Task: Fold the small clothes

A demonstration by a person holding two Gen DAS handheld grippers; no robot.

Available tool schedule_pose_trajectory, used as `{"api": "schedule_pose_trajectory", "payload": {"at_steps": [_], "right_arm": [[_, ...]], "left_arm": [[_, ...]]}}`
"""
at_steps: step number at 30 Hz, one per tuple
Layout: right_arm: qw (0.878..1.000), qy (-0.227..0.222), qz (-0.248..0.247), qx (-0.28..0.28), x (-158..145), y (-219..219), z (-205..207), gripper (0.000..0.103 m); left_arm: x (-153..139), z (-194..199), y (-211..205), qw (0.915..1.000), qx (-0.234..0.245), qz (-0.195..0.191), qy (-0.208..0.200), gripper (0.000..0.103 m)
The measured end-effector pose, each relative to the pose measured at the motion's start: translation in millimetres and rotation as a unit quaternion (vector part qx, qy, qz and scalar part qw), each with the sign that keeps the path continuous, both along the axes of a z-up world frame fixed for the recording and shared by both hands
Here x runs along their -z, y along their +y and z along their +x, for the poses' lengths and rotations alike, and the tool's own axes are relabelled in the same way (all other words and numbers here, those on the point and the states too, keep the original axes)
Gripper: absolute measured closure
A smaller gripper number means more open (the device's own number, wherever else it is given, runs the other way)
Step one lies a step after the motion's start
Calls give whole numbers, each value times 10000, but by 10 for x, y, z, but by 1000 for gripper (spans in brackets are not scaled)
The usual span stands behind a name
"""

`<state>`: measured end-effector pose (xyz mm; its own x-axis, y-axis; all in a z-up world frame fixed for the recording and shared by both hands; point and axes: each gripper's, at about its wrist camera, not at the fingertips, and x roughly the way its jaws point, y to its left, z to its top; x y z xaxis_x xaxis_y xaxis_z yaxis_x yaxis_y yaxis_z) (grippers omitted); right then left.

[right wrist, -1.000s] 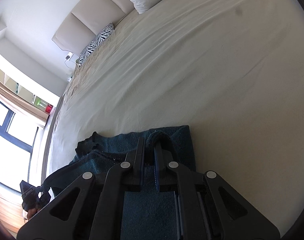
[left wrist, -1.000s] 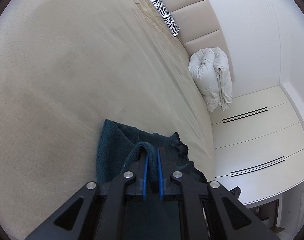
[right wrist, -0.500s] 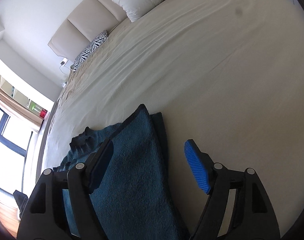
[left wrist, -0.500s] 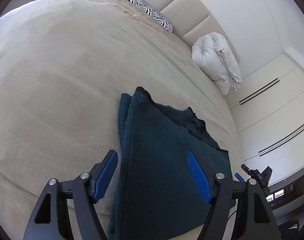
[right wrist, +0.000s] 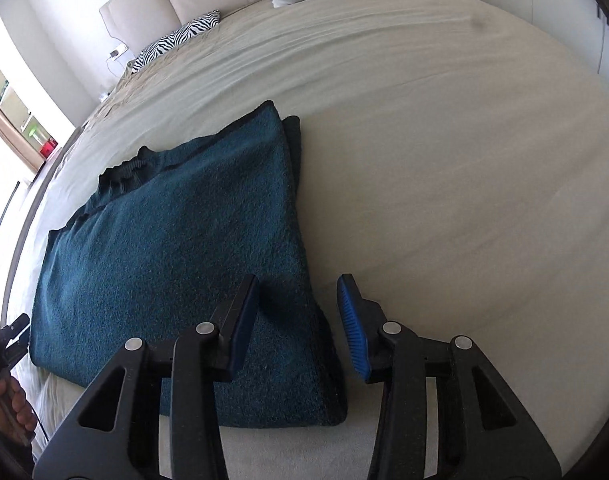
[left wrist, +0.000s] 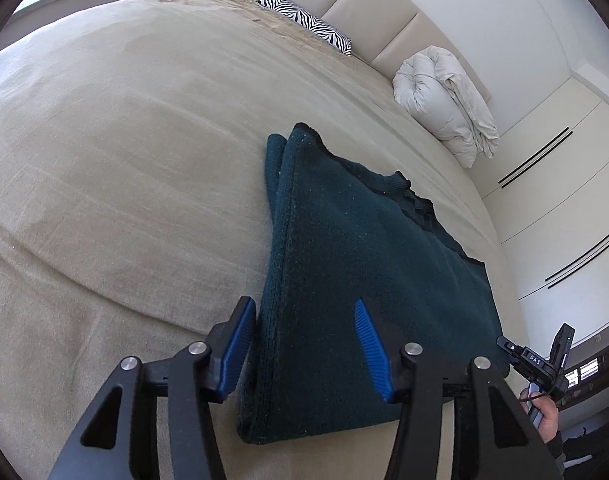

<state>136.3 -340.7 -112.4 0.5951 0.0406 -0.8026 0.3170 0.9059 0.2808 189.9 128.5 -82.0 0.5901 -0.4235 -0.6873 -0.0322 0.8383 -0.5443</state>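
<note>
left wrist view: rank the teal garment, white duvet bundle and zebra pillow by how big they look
1. teal garment, by far the largest, but it also lies closest to the camera
2. white duvet bundle
3. zebra pillow, smallest, though it sits farthest away, so its true size is unsure

White letters "DAS" on the black tongs [left wrist: 534, 364] at the right edge.

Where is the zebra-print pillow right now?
The zebra-print pillow lies at the far end of the bed, against the padded headboard, left of the rolled white duvet in the left wrist view.
</note>
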Motion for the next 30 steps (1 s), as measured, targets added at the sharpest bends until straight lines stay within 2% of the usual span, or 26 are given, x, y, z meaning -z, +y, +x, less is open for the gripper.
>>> {"api": "schedule_pose_trajectory", "payload": {"at_steps": [3, 4, 5, 7, 8, 9, 11, 12, 16, 21, 30], "right_arm": [[10000, 29, 64, -31, 0, -43, -4, 64], [9999, 65, 72, -104, 5, -39, 3, 64], [9998, 80, 52, -188, 7, -22, 2, 69], [9995, 49, -62, -299, -24, 17, -19, 74], [9994, 32, -134, -311, -40, 33, -30, 81], [9994, 16, -179, -305, -58, 39, -40, 84], [9994, -42, -206, -268, -84, 35, -67, 90], [9994, -60, -226, -246, -94, 32, -80, 91], [9994, -130, -289, -154, -125, 35, -136, 94], [9993, -199, -324, -56, -183, 53, -198, 95], [9995, -205, 142, 170, -110, -60, -350, 95]], "left_arm": [[-3, -53, -49, 9999, -3, 130, -61, 50], [17, -57, -59, 9999, 0, 143, -27, 54], [34, -64, -61, 9999, -22, 164, 5, 62], [39, -78, -56, 9998, -67, 198, -11, 66], [38, -84, -54, 9997, -80, 230, -15, 69], [36, -90, -56, 9996, -102, 281, -18, 71], [33, -102, -66, 9990, -109, 435, -28, 87], [35, -107, -69, 9986, -108, 508, -27, 90], [46, -116, -85, 9977, -61, 669, -50, 95], [35, -151, -92, 9969, -72, 769, -121, 96], [132, -310, -4, 9977, -131, 659, -60, 96]]}}
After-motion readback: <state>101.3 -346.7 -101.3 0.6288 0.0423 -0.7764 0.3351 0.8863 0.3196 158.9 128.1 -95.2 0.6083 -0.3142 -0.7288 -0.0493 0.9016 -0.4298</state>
